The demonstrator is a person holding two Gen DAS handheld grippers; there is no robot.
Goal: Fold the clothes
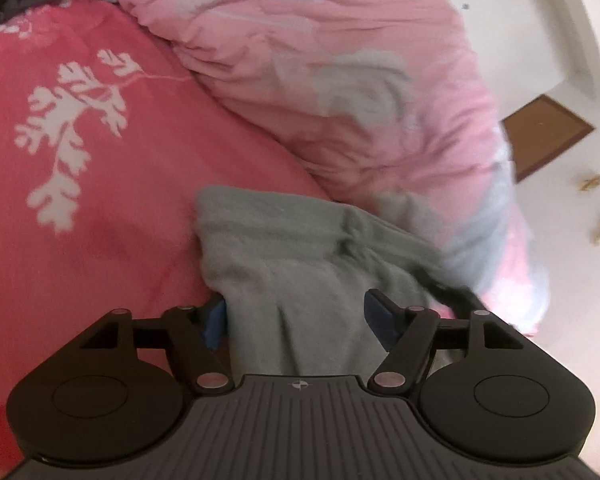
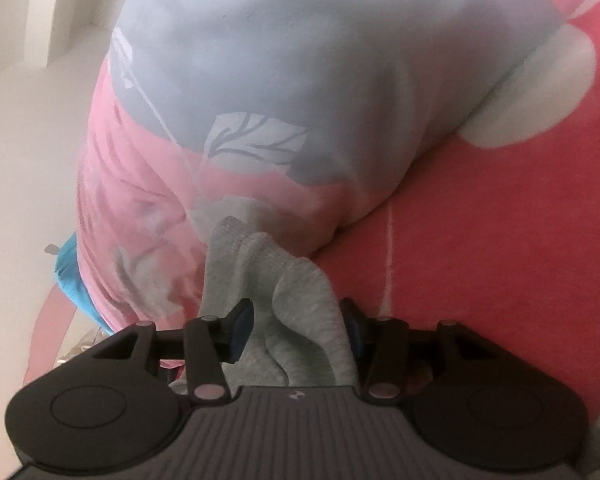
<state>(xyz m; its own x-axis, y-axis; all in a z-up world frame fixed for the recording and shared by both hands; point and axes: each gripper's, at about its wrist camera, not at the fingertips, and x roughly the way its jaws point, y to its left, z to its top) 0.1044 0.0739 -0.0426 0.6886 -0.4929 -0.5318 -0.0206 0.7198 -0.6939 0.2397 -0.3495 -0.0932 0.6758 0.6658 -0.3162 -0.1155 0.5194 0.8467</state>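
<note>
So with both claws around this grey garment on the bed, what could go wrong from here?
1. The left claw stands wide, with the grey garment loose between its pads, so the cloth may slip out when lifted.
2. The right claw holds bunched folds of the garment; creases could get folded in.
3. The garment lies against the pink quilt, which a claw might snag or drag along.

Each hand-held gripper, left and right, has a ribbed dark grey body with a small crosshair mark, two round black side discs, black linkage arms with pale rivets, and blue-padded fingers.
</note>
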